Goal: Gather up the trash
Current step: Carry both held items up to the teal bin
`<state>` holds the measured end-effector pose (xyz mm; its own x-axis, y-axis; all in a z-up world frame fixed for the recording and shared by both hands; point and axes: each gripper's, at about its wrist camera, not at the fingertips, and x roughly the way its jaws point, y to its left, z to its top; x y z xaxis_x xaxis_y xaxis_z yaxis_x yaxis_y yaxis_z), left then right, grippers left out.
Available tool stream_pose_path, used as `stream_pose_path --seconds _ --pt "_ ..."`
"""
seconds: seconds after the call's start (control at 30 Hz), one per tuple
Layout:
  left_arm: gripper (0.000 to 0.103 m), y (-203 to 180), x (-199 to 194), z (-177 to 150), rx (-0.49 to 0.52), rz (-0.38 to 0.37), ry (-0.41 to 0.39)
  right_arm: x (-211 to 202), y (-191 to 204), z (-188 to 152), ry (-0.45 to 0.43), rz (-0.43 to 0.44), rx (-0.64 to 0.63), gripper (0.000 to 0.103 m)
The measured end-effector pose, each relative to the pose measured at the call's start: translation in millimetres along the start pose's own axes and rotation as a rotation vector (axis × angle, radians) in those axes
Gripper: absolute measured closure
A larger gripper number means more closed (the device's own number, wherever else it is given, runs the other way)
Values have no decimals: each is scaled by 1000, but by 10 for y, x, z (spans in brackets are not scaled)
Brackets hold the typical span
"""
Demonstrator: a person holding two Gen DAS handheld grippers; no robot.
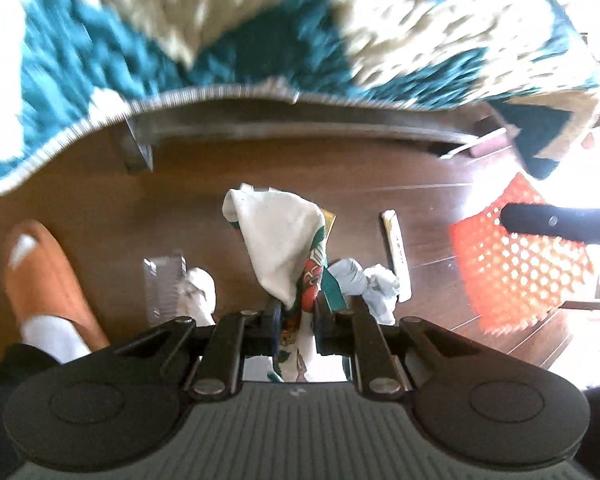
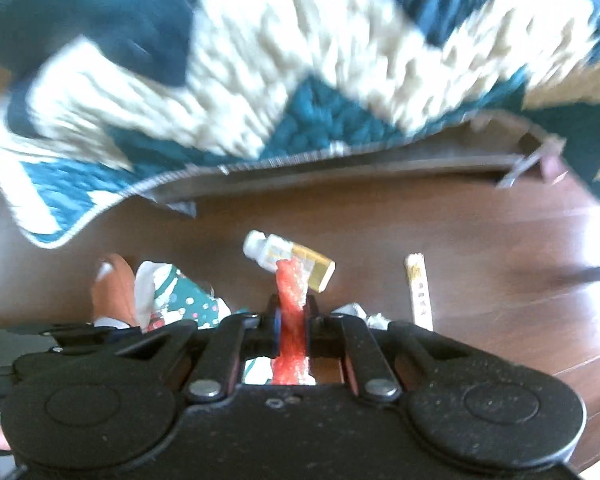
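My left gripper [image 1: 296, 308] is shut on a crumpled printed wrapper [image 1: 280, 248], white inside with green and red print, which hangs above the wooden floor. In the right wrist view that wrapper [image 2: 176, 300] shows at the left. My right gripper [image 2: 292, 316] is shut on a strip of an orange mesh bag [image 2: 290, 284]; the bag's body [image 1: 516, 264] hangs at the right of the left wrist view. On the floor below lie a small yellow-labelled bottle [image 2: 296, 260], a long stick packet [image 2: 420, 292], crumpled tissue [image 1: 364, 280] and a clear plastic piece [image 1: 164, 284].
A teal and cream quilt [image 1: 260, 40] hangs over a dark wooden bed frame [image 1: 284, 120] ahead. A person's foot in an orange slipper [image 1: 48, 280] and white sock stands on the floor at the left. Bright sunlight washes out the floor at the right.
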<state>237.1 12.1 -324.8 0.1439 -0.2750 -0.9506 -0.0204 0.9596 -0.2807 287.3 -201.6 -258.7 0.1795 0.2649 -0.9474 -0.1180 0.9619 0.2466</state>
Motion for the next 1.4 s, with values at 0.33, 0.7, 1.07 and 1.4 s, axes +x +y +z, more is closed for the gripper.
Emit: stream_pose_path --seconds 0.33,0.7,1.07,1.4 --pt "88 -312 -1534 -294 77 -28 -251 -1424 336 -438 -271 47 -60 94" --pt "88 -700 -2987 -486 153 -57 -548 -2659 812 -690 -488 42 -172 95" --pt "88 -925 -4145 -244 216 -41 -792 -3579 1266 -453 -719 50 -277 95" --pt "88 -1091 -5036 324 218 13 -993 -4126 1570 74 -877 26 -331 95"
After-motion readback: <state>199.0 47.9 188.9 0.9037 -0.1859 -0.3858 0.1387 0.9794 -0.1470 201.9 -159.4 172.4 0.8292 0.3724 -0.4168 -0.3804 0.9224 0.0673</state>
